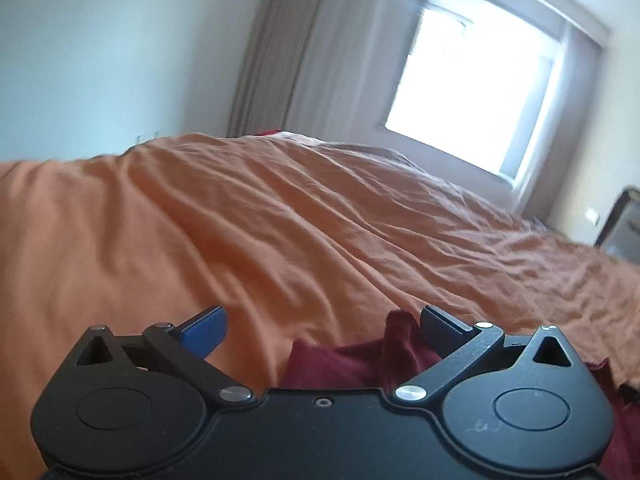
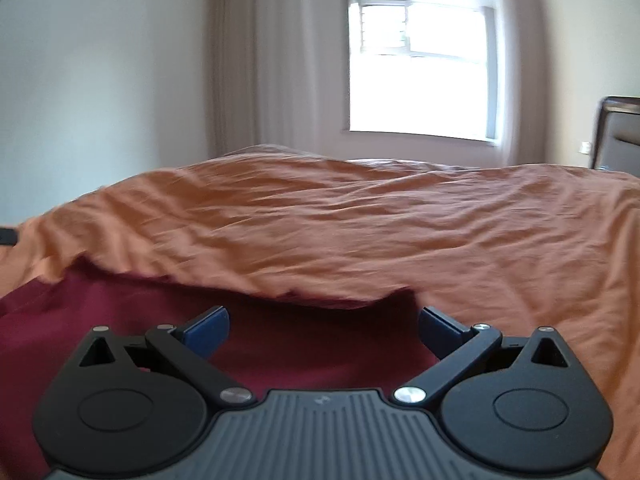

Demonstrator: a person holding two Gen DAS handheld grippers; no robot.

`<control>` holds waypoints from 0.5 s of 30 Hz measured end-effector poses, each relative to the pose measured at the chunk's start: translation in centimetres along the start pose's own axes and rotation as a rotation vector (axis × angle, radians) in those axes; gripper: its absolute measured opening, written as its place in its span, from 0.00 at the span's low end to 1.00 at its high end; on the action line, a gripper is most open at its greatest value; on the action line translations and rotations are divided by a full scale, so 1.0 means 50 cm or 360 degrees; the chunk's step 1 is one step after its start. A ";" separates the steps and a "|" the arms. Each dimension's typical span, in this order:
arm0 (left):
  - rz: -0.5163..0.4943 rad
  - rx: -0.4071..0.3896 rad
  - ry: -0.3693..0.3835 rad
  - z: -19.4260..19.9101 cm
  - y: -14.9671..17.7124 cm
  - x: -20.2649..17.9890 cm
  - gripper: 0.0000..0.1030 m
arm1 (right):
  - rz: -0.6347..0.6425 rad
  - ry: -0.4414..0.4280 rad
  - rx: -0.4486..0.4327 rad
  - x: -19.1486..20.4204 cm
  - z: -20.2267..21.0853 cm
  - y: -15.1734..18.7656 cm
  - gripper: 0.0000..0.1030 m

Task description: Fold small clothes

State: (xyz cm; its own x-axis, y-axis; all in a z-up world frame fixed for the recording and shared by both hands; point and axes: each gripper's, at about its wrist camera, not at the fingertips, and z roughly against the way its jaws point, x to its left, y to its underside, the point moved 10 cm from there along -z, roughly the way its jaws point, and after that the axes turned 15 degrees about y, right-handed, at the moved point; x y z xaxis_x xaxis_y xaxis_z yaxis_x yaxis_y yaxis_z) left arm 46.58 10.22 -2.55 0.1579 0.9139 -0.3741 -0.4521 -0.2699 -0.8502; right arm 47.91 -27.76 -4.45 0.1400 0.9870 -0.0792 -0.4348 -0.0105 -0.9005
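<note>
A dark red garment (image 2: 120, 320) lies on the orange bedspread (image 2: 360, 232). In the right wrist view it fills the lower left and runs under my right gripper (image 2: 324, 332), which is open with its blue pads wide apart just above the cloth. In the left wrist view only a corner of the dark red garment (image 1: 368, 356) shows. A raised fold of it stands against the right blue finger (image 1: 440, 328). My left gripper (image 1: 320, 332) is open low over the orange bedspread (image 1: 240, 220). Most of the garment is hidden under both gripper bodies.
The wrinkled bedspread rises into a hump toward the back. Behind the bed are a bright window (image 2: 420, 68), pale curtains (image 2: 260, 64) and a plain wall. A dark headboard (image 2: 620, 132) stands at the right edge.
</note>
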 end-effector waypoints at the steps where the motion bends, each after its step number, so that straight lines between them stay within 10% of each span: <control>1: 0.0028 -0.0013 0.0014 0.017 0.008 -0.002 0.99 | 0.0015 -0.0039 0.0003 0.021 0.012 0.006 1.00; 15: 0.0210 0.0042 0.0095 0.151 0.168 -0.014 0.99 | 0.0281 0.0049 -0.0258 0.145 0.117 0.095 1.00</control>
State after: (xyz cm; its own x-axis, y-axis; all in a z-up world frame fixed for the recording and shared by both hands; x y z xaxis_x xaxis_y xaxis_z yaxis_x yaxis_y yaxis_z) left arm 36.04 9.60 -6.61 0.1474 0.8511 -0.5039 -0.4950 -0.3776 -0.7825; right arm 41.65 -19.72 -6.81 0.1026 0.9622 -0.2523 -0.3068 -0.2107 -0.9282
